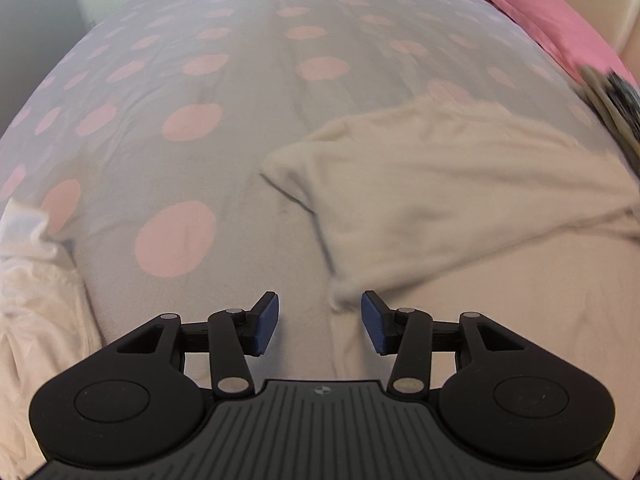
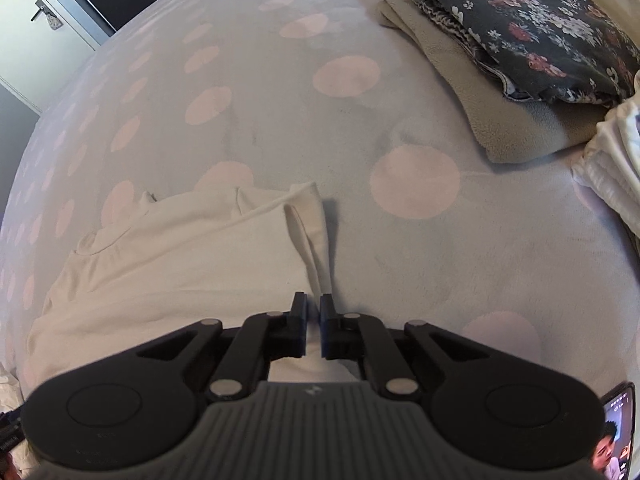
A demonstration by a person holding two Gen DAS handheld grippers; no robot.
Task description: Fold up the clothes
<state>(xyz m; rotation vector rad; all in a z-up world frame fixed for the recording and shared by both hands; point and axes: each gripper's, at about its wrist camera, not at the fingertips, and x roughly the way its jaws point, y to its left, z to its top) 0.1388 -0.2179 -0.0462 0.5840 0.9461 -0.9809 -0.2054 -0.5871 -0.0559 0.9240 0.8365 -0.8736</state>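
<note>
Right gripper (image 2: 314,312) clenched on a thin fold of the cream shirt (image 2: 180,256), the cloth pinched between its two fingers at the shirt's near right edge. Shirt lies mostly flat on the bedspread (image 2: 460,264), grey with pink dots, spreading left and away from the gripper; a narrow strip, maybe a sleeve or hem, runs from the pinch up to the far right corner of the shirt.

Left gripper (image 1: 320,322) released, blue pads (image 1: 267,322) wide apart, nothing pressed between them. A bunched corner of the same cream shirt (image 1: 440,184) sits just ahead of the gap, nearer the right pad; can't tell if it touches it. Left view is motion-blurred on the right side. From there the shirt stretches up and right across the bedspread (image 1: 240,92).

Other stuff: white garment (image 1: 28,292) crumpled at the left edge of the left view. Pink pillow (image 1: 552,24) at far right top. In the right view, a folded stack far right: beige fleece (image 2: 500,108) underneath, dark floral garment (image 2: 532,28) on top. White ribbed cloth (image 2: 608,168) just beside the stack at the right edge. Phone (image 2: 618,440) with lit screen in the bottom right corner. Cabinet door (image 2: 44,20) with a handle at top left.
</note>
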